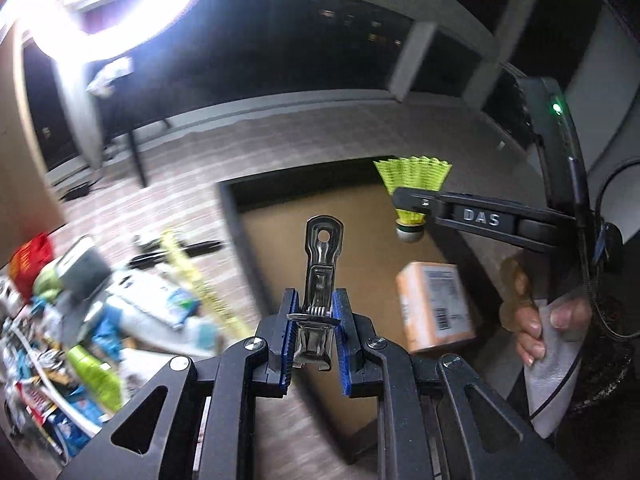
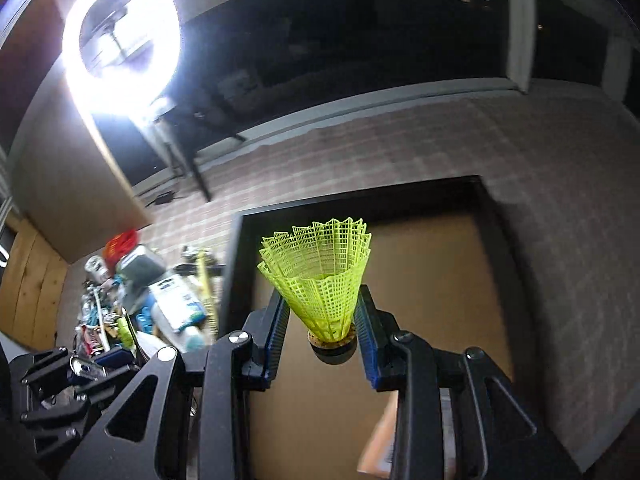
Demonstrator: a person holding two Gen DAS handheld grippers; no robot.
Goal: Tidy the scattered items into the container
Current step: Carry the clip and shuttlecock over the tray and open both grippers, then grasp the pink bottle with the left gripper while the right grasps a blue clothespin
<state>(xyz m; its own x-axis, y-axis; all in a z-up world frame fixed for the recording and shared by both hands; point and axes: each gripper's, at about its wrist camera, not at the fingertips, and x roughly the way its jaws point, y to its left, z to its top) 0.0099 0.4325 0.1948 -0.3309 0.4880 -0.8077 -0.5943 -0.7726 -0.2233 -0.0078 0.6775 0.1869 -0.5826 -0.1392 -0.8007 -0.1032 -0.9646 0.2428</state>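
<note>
My left tongs (image 1: pixel 314 322) are clamped on a metal clip (image 1: pixel 320 276), carried clear of the clutter (image 1: pixel 92 312) toward the box (image 1: pixel 360 216) so it can drop inside. My right tongs (image 2: pixel 320 332) stand slightly apart around a yellow shuttlecock (image 2: pixel 320 280), its cork base just between the pads, directly over the box where an orange carton (image 1: pixel 436 304) already lies.

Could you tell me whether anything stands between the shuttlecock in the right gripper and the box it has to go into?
Nothing visible does. The yellow shuttlecock sits between the right gripper fingers directly above the open cardboard-floored container; only an orange box lies inside, off to one side.
</note>
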